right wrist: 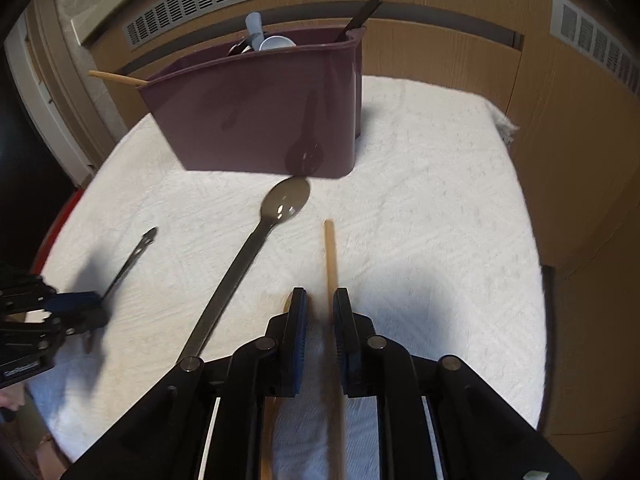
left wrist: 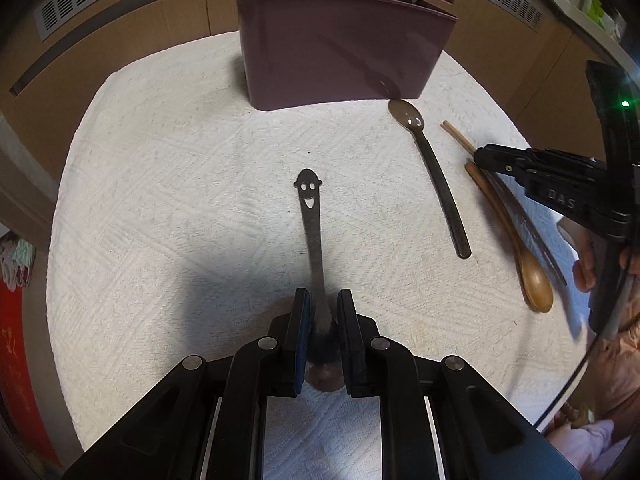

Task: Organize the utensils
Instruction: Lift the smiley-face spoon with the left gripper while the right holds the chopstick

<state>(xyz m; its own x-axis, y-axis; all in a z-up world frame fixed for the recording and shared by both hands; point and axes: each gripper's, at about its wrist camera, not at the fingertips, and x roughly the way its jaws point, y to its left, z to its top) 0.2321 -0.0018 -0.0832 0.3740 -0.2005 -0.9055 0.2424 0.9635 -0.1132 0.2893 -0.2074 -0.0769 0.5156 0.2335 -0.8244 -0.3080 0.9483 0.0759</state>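
A metal spoon with a smiling face cut into its handle (left wrist: 310,216) points away from me, and my left gripper (left wrist: 324,300) is shut on its bowl end. The right wrist view shows that gripper (right wrist: 94,312) with the spoon (right wrist: 132,256) sticking out of it above the towel. My right gripper (right wrist: 320,300) stands narrowly open over a light wooden chopstick (right wrist: 330,252), which runs between the jaws against the right pad. A maroon utensil holder (left wrist: 340,48) stands at the far side with several utensils in it. A long dark spoon (left wrist: 436,184) lies in front of it.
Everything rests on a white towel (left wrist: 180,200) over a small table. A wooden spoon (left wrist: 532,280) lies at the right beside the chopsticks (left wrist: 456,136), under the right gripper (left wrist: 480,158). A person's hand (left wrist: 588,264) holds that gripper. Wood-panelled walls with vents stand behind.
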